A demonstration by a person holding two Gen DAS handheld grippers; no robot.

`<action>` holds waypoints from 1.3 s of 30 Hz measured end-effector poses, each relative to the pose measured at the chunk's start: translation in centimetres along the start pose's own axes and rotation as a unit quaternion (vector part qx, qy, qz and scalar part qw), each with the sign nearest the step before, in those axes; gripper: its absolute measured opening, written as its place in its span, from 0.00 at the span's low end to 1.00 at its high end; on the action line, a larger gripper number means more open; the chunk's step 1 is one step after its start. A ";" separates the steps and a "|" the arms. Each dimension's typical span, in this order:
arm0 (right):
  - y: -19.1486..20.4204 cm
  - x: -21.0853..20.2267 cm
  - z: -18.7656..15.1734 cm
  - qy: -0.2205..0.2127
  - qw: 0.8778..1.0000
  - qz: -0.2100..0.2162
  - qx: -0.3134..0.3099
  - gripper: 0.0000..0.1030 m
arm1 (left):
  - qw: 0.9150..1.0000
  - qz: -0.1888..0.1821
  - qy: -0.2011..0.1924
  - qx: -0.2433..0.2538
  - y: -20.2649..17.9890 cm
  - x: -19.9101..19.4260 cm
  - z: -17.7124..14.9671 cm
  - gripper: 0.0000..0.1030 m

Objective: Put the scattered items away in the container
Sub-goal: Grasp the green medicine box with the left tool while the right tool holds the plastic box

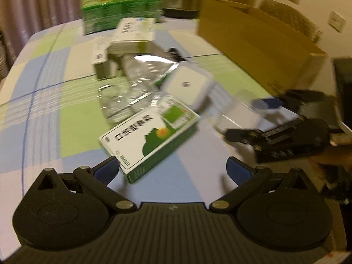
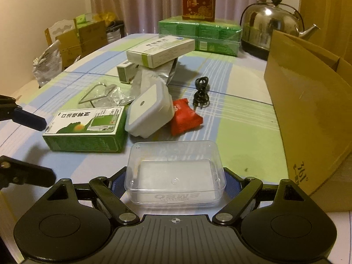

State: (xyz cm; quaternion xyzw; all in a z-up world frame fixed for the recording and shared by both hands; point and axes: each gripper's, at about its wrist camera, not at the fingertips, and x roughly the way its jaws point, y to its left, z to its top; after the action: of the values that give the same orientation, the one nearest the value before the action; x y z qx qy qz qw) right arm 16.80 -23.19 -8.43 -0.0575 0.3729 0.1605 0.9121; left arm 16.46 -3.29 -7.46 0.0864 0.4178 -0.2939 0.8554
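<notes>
A clear plastic box (image 2: 175, 171) sits between the blue pads of my right gripper (image 2: 173, 182), which press on its two sides just above the tablecloth. A green and white carton (image 2: 85, 125) lies left of it; its near corner reaches between the fingers of my left gripper (image 1: 172, 170), which is open and not pressing on it. The left gripper's fingers (image 2: 30, 118) enter the right wrist view at the left edge. The open cardboard box (image 2: 308, 110) stands at the right. The left wrist view is blurred.
Loose items lie mid-table: a white lidded square box (image 2: 149, 110), a red packet (image 2: 184, 118), a black cable (image 2: 201, 92), a foil bag (image 2: 154, 74), stacked medicine cartons (image 2: 160, 50), clear wrapping (image 2: 103, 94). At the back stand green packs (image 2: 198, 33) and a kettle (image 2: 268, 26).
</notes>
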 end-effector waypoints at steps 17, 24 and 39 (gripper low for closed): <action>-0.2 0.3 -0.1 0.004 1.000 -0.009 0.004 0.81 | 0.993 0.010 0.029 0.115 2.4 3.2 1.6 0.86; -0.3 -0.6 -0.3 0.000 1.000 -0.012 0.007 0.81 | 0.994 -0.024 0.048 0.095 0.5 1.4 0.3 0.69; -1.5 -1.4 -1.1 -0.005 0.999 -0.023 0.024 0.81 | 0.997 0.035 0.044 0.043 -0.9 4.0 2.8 0.51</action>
State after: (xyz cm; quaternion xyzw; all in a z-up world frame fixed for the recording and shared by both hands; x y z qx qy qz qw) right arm 15.65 -25.21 -8.31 -0.0433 0.3706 0.1308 0.9185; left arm 19.70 -6.85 -8.63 0.1510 0.4389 -0.2777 0.8411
